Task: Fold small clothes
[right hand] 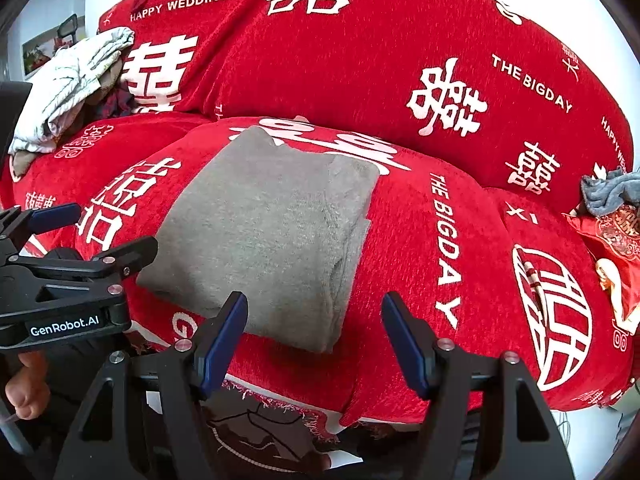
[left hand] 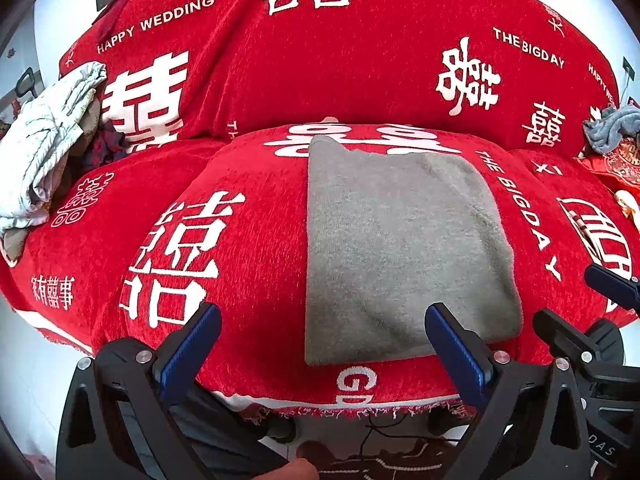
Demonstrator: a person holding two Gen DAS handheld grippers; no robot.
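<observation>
A grey knit garment (left hand: 400, 248) lies folded in a flat rectangle on the middle seat cushion of a red sofa (left hand: 248, 240). It also shows in the right wrist view (right hand: 272, 224), with stacked layers at its right edge. My left gripper (left hand: 322, 328) is open and empty, just in front of the garment's near edge. My right gripper (right hand: 314, 320) is open and empty, at the garment's near right corner. The right gripper shows in the left wrist view (left hand: 592, 320) at the right, and the left gripper shows in the right wrist view (right hand: 80, 240) at the left.
A pile of white and dark clothes (left hand: 48, 148) lies on the left sofa seat. A grey-blue cloth (left hand: 612, 128) and a red embroidered item (left hand: 616, 164) lie at the right. The sofa back (left hand: 320, 64) rises behind. The floor (left hand: 32, 380) is white below the seat edge.
</observation>
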